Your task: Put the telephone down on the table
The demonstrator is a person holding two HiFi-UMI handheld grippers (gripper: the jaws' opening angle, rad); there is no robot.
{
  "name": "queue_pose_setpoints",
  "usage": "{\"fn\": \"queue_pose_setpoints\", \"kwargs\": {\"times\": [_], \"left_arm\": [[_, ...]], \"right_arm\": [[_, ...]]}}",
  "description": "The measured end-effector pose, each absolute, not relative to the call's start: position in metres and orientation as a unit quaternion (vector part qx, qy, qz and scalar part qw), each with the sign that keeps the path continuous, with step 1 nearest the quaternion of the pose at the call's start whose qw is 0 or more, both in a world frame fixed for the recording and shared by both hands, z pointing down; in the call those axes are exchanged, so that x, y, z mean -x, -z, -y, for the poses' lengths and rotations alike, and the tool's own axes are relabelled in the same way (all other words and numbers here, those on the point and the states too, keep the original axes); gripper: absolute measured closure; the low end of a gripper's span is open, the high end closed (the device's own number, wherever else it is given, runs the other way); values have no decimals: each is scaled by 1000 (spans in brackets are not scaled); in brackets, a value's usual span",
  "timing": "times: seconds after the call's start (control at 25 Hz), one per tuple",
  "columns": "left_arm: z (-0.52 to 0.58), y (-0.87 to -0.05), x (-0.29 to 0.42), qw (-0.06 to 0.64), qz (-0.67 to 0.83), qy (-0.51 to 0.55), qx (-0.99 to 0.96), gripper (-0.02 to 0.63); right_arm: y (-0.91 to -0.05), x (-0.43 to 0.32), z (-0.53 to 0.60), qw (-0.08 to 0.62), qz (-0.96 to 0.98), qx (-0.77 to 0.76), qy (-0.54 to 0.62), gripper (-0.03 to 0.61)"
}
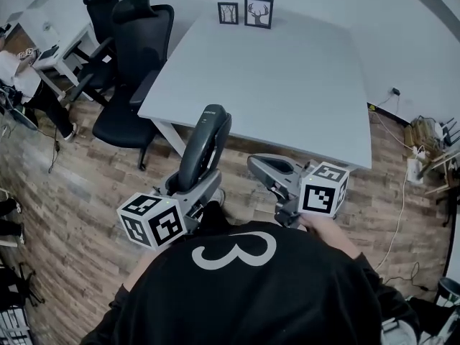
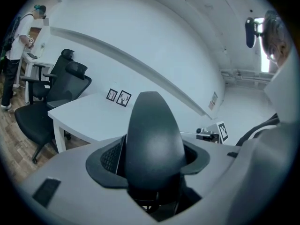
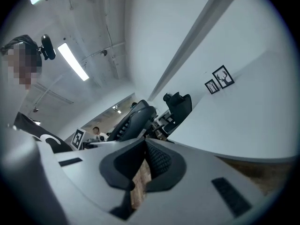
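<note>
- Head view: the telephone (image 1: pixel 205 146), a dark handset, stands upright out of the left gripper (image 1: pixel 188 189). It is held over the wooden floor (image 1: pixel 93 185), just short of the near edge of the white table (image 1: pixel 287 70).
- Left gripper view: the jaws are clamped on the handset's lower part and its rounded back (image 2: pixel 152 144) fills the gap. The grip looks firm.
- Right gripper view: the right gripper (image 3: pixel 143 165) has its pads drawn together with nothing between them, only a sliver of floor showing through.
- Table top is bare apart from two picture frames (image 1: pixel 246 11) at the far edge, so there is plenty of room to land.
- Judgement: carry the handset well past the edge and tip it towards flat. Lower it until its long side rests on the top, and only then ease the jaws apart.
- Risk: let go upright or at the edge, and it likely topples or falls.
- Office chairs (image 1: pixel 133 63) stand at the left corner, well clear.
</note>
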State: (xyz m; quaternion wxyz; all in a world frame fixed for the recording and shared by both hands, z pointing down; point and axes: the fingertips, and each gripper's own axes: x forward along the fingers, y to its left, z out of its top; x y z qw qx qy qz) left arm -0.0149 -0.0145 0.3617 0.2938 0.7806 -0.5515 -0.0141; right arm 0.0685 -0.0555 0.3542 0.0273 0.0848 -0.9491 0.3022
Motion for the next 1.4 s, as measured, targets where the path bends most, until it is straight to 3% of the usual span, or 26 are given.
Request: {"fn": "queue_pose_setpoints", "kwargs": {"times": [0.68,1.4], "left_arm": [[176,-354,153,304,509,-6,-805,325],[251,-366,212,300,477,-25,-826,325]], "right_arm": [[-351,55,201,28,933,-156,-323,569],[-363,107,260,19,921,-209,-327,569]]}}
